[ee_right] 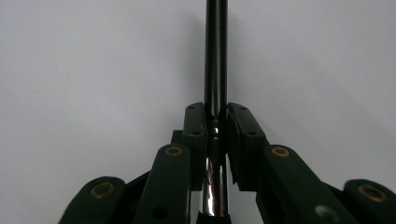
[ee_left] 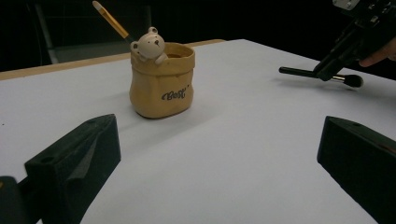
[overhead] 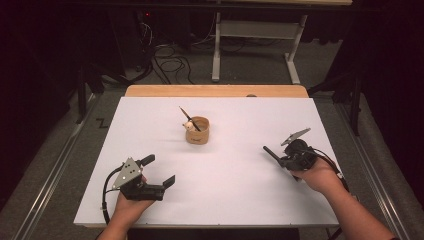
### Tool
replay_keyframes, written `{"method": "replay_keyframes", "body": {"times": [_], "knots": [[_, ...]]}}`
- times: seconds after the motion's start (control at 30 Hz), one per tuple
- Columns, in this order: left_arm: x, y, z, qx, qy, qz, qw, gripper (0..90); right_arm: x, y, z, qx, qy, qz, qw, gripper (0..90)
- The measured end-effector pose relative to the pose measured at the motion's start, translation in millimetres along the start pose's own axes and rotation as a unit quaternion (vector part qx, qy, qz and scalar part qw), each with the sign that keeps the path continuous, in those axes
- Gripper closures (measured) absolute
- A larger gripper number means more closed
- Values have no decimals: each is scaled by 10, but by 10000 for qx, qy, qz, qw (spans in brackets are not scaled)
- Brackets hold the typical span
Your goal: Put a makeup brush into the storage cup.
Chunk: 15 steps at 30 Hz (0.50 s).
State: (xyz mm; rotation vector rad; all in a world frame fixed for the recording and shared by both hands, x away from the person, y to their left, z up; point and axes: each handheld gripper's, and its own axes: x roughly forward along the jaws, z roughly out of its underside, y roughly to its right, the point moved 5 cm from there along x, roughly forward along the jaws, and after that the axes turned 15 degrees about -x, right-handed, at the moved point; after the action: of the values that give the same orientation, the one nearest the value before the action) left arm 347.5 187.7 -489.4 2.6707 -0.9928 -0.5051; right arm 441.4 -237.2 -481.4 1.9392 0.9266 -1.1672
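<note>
A tan pouch-shaped pot (overhead: pixel 198 131) with a small bear on its rim stands at the far middle of the white table (overhead: pixel 225 185). A yellow-handled brush (overhead: pixel 189 118) leans in it. My left gripper (overhead: pixel 159 171) rests near the front left, open, with nothing between its jaws. From the left gripper view the pot (ee_left: pixel 161 81) is straight ahead, beyond the gripper (ee_left: pixel 217 158). At the right, my right gripper (overhead: pixel 278 159) is shut on a black makeup brush (ee_right: pixel 216 56), and the handle runs out past the gripper (ee_right: pixel 216 116). The brush (ee_left: pixel 299 72) lies low over the table.
A wooden strip (overhead: pixel 215 90) runs along the table's far edge. On the floor behind it stand a white-framed stand (overhead: pixel 216 50) and loose cables (overhead: pixel 170 62). Bare white surface lies between the two grippers and the pot.
</note>
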Motion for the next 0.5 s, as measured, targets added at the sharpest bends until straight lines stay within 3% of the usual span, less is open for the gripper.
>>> {"method": "replay_keyframes", "body": {"times": [0.33, 0.5], "knots": [[8, 2, 6, 14, -28, -6, 10000, 3, -120, -118, -47, -79, 108, -103, 9999, 798], [16, 6, 13, 32, -58, -2, 10000, 3, -213, -209, -95, -330, 133, -25, 9994, 799]]}}
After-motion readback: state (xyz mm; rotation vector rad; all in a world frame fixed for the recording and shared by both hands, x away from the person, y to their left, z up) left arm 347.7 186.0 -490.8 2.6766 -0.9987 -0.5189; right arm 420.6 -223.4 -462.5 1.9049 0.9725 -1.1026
